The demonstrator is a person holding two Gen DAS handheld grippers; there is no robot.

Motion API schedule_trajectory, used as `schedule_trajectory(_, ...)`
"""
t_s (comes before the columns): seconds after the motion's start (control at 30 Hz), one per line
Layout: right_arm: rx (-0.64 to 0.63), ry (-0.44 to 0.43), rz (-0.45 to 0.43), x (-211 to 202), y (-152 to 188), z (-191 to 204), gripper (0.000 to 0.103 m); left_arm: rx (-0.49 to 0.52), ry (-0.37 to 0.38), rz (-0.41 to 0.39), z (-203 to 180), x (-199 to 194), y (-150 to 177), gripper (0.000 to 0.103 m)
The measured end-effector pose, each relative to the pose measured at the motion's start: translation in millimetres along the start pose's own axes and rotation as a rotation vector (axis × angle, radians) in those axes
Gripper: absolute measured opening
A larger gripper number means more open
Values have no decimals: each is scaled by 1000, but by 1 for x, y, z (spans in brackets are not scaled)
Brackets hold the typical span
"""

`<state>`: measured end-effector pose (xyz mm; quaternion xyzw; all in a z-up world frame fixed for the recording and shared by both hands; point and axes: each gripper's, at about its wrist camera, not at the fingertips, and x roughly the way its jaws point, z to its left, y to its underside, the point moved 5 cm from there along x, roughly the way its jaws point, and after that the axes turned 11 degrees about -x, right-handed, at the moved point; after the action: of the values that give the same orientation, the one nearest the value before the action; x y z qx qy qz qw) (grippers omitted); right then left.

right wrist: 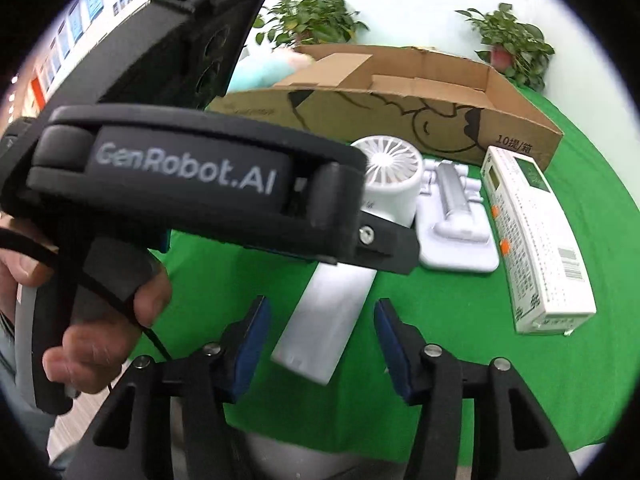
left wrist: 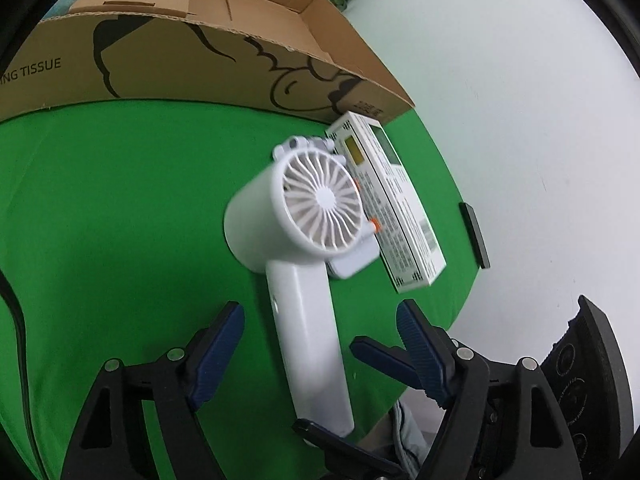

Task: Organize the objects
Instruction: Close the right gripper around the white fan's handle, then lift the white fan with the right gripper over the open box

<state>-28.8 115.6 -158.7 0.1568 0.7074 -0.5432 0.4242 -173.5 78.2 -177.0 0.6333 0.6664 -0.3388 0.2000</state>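
White plastic handheld fan [left wrist: 308,248] is laid on the green cloth [left wrist: 120,208] of the table, just in front of the brown cardboard box [left wrist: 208,68]. Its long handle is pointed toward the cameras, and its round head is at the far end, near the box. The long axis runs from the near edge of the cloth away toward the box, a little tilted to the left in the left wrist view. The head is a short cylinder with a round grille of thin radial ribs and a small hub in the middle. The handle is smooth, flat-sided and plain white.

Beside the head, a white moulded plastic tray [right wrist: 456,224] with a silver cylinder in it is seen, and next to it a long white printed carton [right wrist: 536,240] with small text and a barcode.

The left gripper [left wrist: 320,320] is held with its blue pads apart on both sides of the handle, not touching it. The right gripper [right wrist: 320,328] is also apart, around the end of the handle, with gaps visible at both pads.

In the right wrist view, the middle of the fan is hidden by the black body of the left gripper, held by a hand [right wrist: 100,320]. The pictures are blurred, so the print on the carton cannot be read.
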Motion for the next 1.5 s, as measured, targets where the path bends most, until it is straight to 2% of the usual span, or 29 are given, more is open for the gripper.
schedule_trajectory(0.07,12,17,-3,5,-4,-5,53,-20,13,8,1,1,-8,74)
schedule_trajectory(0.17,44,10,19,15,-6,-11,52,-41,6,10,6,3,-13,54)
schedule_trajectory(0.2,55,-9,21,16,-6,-12,49,-44,11,20,8,2,-12,47)
schedule_trajectory(0.23,63,-28,18,14,-5,-12,40,-44,15,26,8,3,-8,46)
schedule_trajectory(0.33,31,-11,10,4,5,-5,36,-56,53,43,6,3,12,45)
schedule_trajectory(0.43,7,-30,14,-11,21,1,36,-61,84,55,2,1,38,45)
schedule_trajectory(0.5,14,-40,11,-19,29,2,37,-62,80,54,0,1,44,45)
schedule_trajectory(0.53,20,-34,9,-21,30,1,44,-62,72,54,-1,0,43,46)
schedule_trajectory(0.57,27,-24,1,-22,30,0,55,-67,63,50,-1,0,40,48)
schedule_trajectory(0.63,38,-22,-26,-22,25,-2,66,-93,56,45,2,-1,33,50)
schedule_trajectory(0.73,47,-29,-29,-16,14,-4,66,-124,65,40,4,-1,19,59)
schedule_trajectory(0.87,60,-22,-15,2,3,-12,66,-114,71,39,4,0,11,58)
schedule_trajectory(0.9,69,-27,-6,6,3,-15,65,-107,74,33,4,-1,12,57)
schedule_trajectory(0.93,75,-24,1,7,5,-15,52,-100,74,25,4,-1,13,55)
schedule_trajectory(0.97,71,-23,7,6,8,-15,44,-98,72,24,5,-2,16,47)
schedule_trajectory(1.0,58,-17,13,5,11,-14,41,-96,70,31,6,0,19,40)
schedule_trajectory(1.03,43,-4,17,2,15,-12,34,-96,68,34,5,2,22,36)
schedule_trajectory(1.13,26,3,36,-6,26,-7,33,-95,63,29,3,2,35,32)
schedule_trajectory(1.23,23,5,53,-13,34,-3,33,-100,64,17,2,1,46,32)
schedule_trajectory(1.5,6,38,59,-12,29,1,33,-114,52,-10,3,-6,45,31)
